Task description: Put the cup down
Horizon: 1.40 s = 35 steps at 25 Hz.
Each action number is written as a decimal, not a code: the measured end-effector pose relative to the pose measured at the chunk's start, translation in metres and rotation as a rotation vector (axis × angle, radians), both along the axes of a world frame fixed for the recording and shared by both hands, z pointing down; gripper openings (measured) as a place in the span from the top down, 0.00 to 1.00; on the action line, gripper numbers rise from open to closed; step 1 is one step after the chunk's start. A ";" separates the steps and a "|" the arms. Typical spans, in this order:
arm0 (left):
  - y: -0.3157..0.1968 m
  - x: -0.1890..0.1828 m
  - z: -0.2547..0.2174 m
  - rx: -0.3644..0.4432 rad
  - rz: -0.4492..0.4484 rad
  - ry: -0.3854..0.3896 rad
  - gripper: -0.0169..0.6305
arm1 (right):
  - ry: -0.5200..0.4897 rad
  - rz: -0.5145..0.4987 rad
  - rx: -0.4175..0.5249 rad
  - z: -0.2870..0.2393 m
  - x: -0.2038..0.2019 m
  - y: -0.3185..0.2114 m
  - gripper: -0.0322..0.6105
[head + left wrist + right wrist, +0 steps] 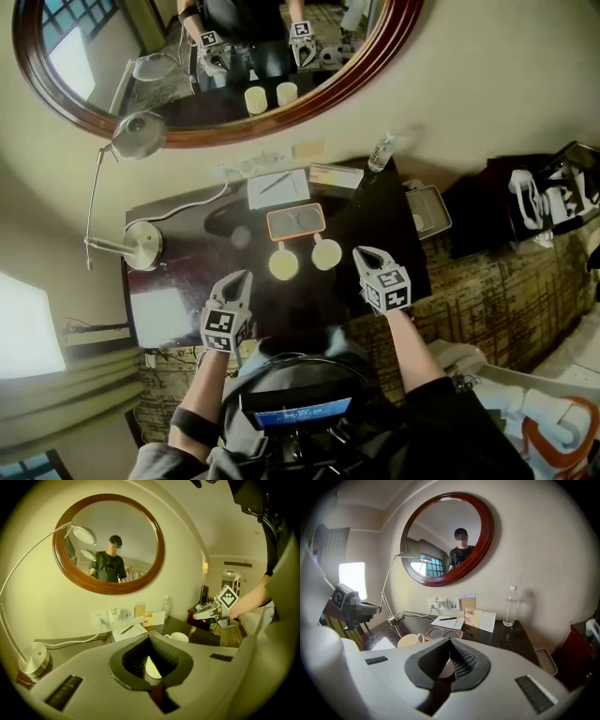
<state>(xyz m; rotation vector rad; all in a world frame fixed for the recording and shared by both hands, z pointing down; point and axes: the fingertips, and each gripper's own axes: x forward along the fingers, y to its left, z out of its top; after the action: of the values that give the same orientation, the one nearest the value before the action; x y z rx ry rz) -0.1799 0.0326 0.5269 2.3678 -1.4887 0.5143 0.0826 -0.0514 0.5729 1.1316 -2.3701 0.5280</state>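
The desk (197,262) is finished in glossy near-black. One cup (283,264) and the other cup (326,253) are coloured pale cream-yellow. The tray (296,206) is rimmed in orange and lined in grey. The mirror frame (23,52) is stained reddish brown, and the wall (487,84) is painted cream. The lamp (141,246) is finished in silver, and the notepad (277,187) is left white. The carpet (497,300) is streaked in brown and tan. The left gripper (240,278) and right gripper (364,253) are coloured pale grey and marked with black-and-white squares.
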 end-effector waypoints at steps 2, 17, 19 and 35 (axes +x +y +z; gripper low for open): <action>-0.002 0.002 -0.005 0.001 -0.016 0.011 0.97 | 0.000 0.002 -0.005 0.001 0.000 -0.002 0.92; -0.009 0.004 -0.005 -0.021 -0.051 0.034 0.97 | 0.040 -0.045 -0.034 0.019 -0.005 -0.001 0.91; -0.008 0.001 0.002 -0.018 -0.045 0.032 0.97 | 0.093 -0.108 -0.039 0.025 -0.012 0.002 0.81; -0.021 0.013 0.018 -0.058 -0.031 0.055 0.97 | 0.533 -0.652 -0.180 0.105 -0.062 0.016 0.17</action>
<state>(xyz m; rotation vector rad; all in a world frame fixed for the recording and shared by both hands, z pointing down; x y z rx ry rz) -0.1670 0.0115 0.5446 2.2923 -1.4642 0.4749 0.0207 -0.0357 0.6779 0.3133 -1.9994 0.1693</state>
